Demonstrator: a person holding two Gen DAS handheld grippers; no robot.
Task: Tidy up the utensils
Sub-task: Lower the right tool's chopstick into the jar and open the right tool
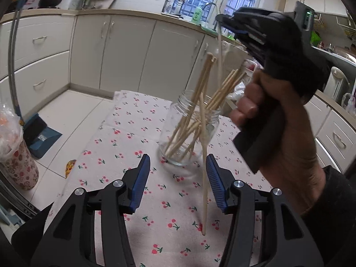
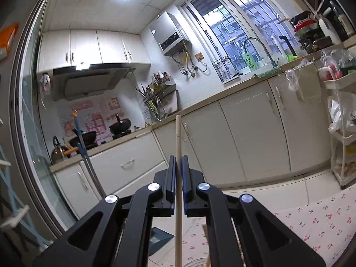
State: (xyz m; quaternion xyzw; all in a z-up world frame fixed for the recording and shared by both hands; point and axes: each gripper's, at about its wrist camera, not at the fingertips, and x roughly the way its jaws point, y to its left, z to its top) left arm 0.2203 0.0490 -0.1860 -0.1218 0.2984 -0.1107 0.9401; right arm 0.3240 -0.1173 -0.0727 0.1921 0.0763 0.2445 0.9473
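A clear glass jar [image 1: 189, 131] stands on the cherry-print tablecloth [image 1: 133, 133] and holds several wooden chopsticks [image 1: 213, 93] leaning at angles. One loose chopstick [image 1: 204, 166] lies on the cloth in front of the jar, its far end against the glass. My left gripper [image 1: 178, 178] is open and empty, low over the cloth just before the jar. My right gripper [image 2: 178, 159] is shut on a single chopstick [image 2: 178, 138]. In the left wrist view the right gripper [image 1: 222, 21] is raised above and right of the jar, with that chopstick [image 1: 219, 51] hanging blurred toward the jar mouth.
Kitchen cabinets [image 1: 124, 53] and a counter with a sink run behind the table. A blue dustpan [image 1: 40, 135] stands on the tiled floor at left. A floral bin with a plastic bag [image 1: 15, 155] stands at the near left. A white kettle [image 1: 336, 84] is at right.
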